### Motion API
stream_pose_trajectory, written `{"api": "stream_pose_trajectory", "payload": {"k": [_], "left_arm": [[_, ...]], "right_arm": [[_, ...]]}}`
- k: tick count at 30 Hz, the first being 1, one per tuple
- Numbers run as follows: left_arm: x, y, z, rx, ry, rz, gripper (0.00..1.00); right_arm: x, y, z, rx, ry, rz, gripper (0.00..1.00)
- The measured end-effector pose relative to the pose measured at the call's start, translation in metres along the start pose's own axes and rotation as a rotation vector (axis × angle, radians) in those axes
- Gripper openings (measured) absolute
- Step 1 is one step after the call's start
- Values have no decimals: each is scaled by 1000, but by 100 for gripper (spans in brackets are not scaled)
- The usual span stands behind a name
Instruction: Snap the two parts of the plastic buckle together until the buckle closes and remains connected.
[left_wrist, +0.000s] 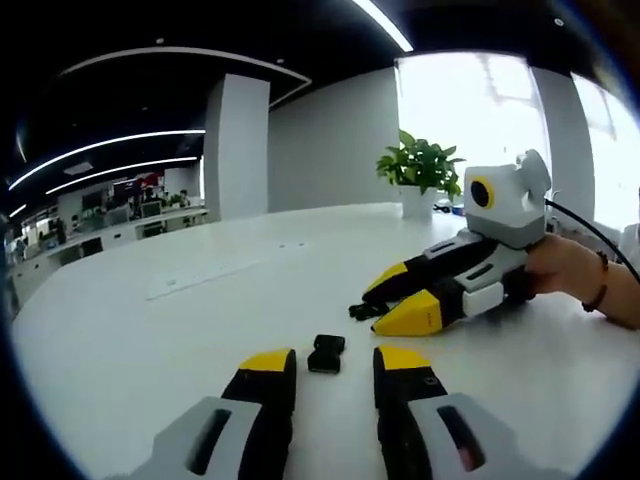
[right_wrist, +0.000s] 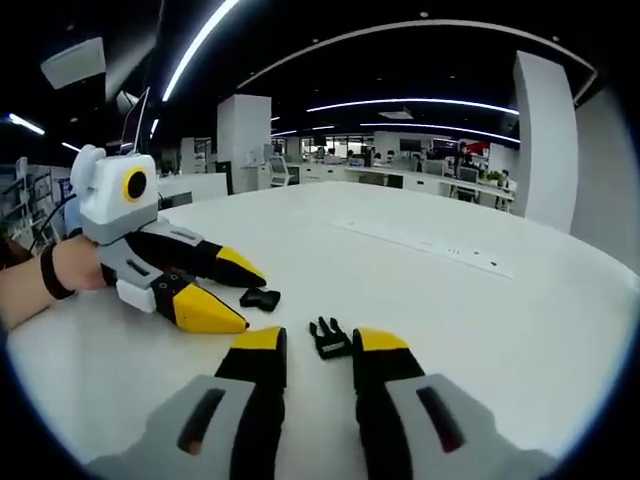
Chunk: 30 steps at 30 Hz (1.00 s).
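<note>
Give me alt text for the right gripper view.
Two black buckle parts lie apart on a white table: the pronged piece just ahead of the open right gripper, the socket piece near the left gripper, which a hand holds.

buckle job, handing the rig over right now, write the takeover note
Left tongs: open, empty, lined up on the socket half, which lies flat on the white table just ahead of the tips.
Right tongs: open, empty, with the pronged half lying on the table between the tips, not gripped.
In the right gripper view the socket half sits apart from the pronged half, a clear gap between them.
Done: both tongs brought to their halves.
Left: grip each half, aim the prongs at the socket opening, push together until it closes and stays connected.
</note>
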<state>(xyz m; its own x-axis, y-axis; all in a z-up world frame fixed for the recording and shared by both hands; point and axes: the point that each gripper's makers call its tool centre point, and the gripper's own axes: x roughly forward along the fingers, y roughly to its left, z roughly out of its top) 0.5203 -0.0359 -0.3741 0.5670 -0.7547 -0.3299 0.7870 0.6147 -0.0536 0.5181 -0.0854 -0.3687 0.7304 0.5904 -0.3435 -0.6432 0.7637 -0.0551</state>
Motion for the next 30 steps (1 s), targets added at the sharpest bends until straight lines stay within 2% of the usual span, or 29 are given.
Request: {"api": "stream_pose_trajectory", "payload": {"k": [9, 20, 22, 24, 30], "left_arm": [[-1, 5, -1, -9, 6, 26, 27], [-5, 5, -1, -3, 6, 29, 21], [-5, 4, -1, 4, 9, 27, 21], [-6, 1, -2, 45, 18, 2, 15], [-8, -1, -3, 23, 22, 1, 14]], "right_arm": [[-1, 3, -1, -5, 1, 10, 18], [1, -1, 0, -16, -8, -12, 13], [1, -1, 0, -12, -5, -12, 13], [1, -1, 0, -7, 2, -11, 13], [1, -1, 1, -4, 10, -14, 13]]}}
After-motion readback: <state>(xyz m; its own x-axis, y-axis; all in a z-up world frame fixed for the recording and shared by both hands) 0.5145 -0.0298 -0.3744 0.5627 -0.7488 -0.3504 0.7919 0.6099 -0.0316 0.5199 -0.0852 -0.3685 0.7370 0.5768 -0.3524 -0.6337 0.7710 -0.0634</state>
